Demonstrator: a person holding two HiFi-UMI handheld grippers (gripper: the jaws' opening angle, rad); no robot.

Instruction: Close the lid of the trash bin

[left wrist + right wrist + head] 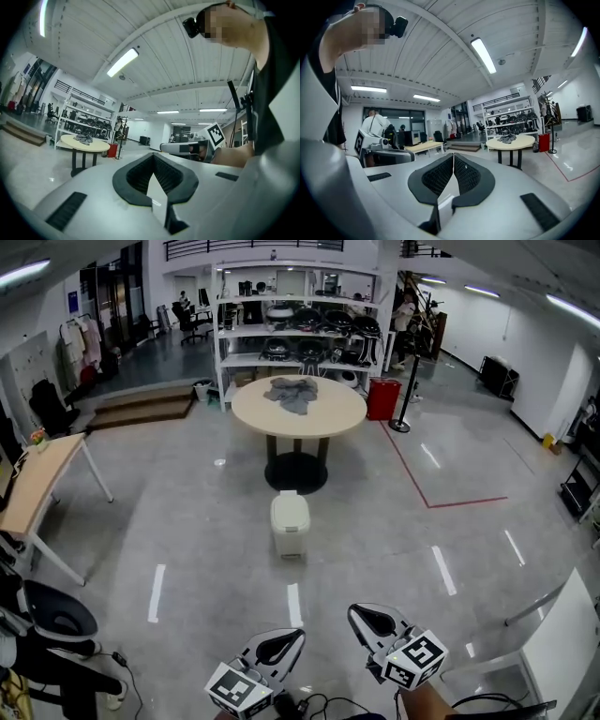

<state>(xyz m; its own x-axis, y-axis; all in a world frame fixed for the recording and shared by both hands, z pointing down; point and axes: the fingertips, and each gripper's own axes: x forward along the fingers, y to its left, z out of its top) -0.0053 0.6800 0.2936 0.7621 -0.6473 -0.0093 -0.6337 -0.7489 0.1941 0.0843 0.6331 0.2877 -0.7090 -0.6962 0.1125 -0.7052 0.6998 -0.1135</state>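
Note:
The small cream trash bin [290, 524] stands on the grey floor in front of the round table, well ahead of both grippers. Its lid seems to lie flat on top, though it is too small to be sure. My left gripper [298, 636] is low at the bottom centre, shut and holding nothing. My right gripper [355, 611] is beside it, also shut and bare. Both gripper views tilt up toward the ceiling and do not show the bin. The left gripper [153, 155] and the right gripper [453, 155] each have their black pads meeting at the tips.
A round table [328, 414] with a grey cloth [292, 393] stands behind the bin, with shelving [298, 329] beyond it. A red bin [382, 397] and a stanchion [403, 399] are at the right. A wooden desk [37, 484] and a black chair [56, 615] are at the left.

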